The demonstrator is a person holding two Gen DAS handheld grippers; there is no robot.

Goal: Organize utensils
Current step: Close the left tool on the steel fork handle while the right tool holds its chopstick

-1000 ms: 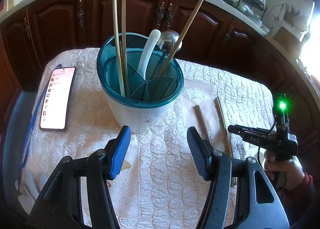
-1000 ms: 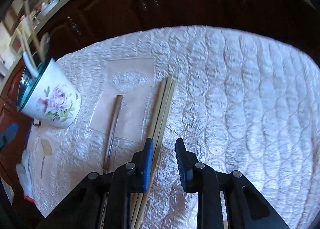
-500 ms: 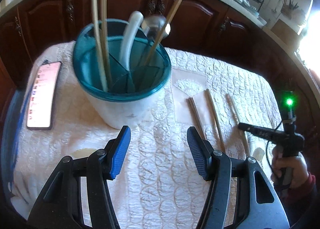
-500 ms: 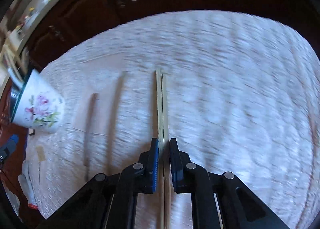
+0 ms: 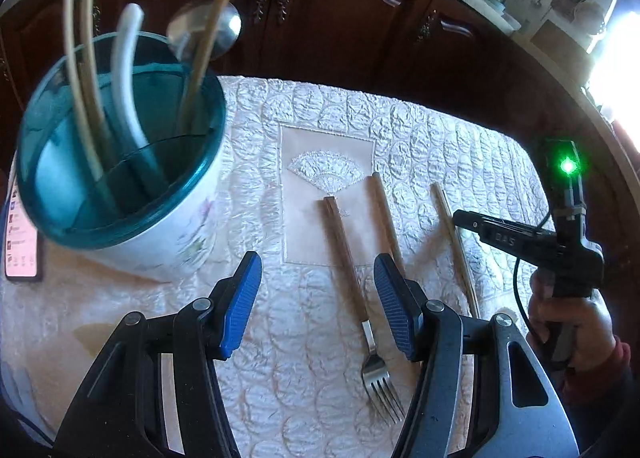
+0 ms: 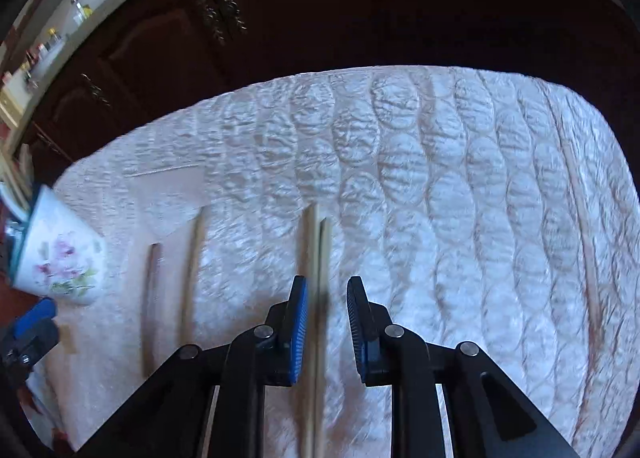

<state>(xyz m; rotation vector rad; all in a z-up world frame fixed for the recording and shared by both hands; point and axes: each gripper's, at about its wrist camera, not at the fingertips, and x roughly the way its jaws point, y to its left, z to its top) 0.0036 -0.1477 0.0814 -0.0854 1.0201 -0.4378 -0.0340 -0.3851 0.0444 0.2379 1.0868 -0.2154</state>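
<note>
I am in the pick-up step for the pair of pale wooden chopsticks (image 6: pixel 318 278), which lie side by side on the white quilted cloth of the table (image 6: pixel 460 198), running from the centre of the right wrist frame down to its bottom edge. My right gripper (image 6: pixel 327 328) sits low over them with its jaws parted by a narrow gap, straddling the sticks; they run between the blue pads close to the left one, and I cannot tell whether that pad touches them. Nothing is gripped there. As I judge it, the next move is to close squarely on both sticks together so neither rolls away, lift, then carry them toward the teal-rimmed white floral utensil holder (image 5: pixel 132 194) in the left part of the left wrist frame and drop them upright into one of its compartments. That holder already carries three long pale sticks, a white handle and a metal ladle. My left gripper (image 5: pixel 316 306) hovers with jaws wide apart and empty, lower centre of its frame, above a steel fork with a brown wooden handle (image 5: pixel 352 282) lying between them on the cloth. One more slim wooden stick (image 5: pixel 384 218) lies just right of the fork, so several pieces remain to be put away.
</note>
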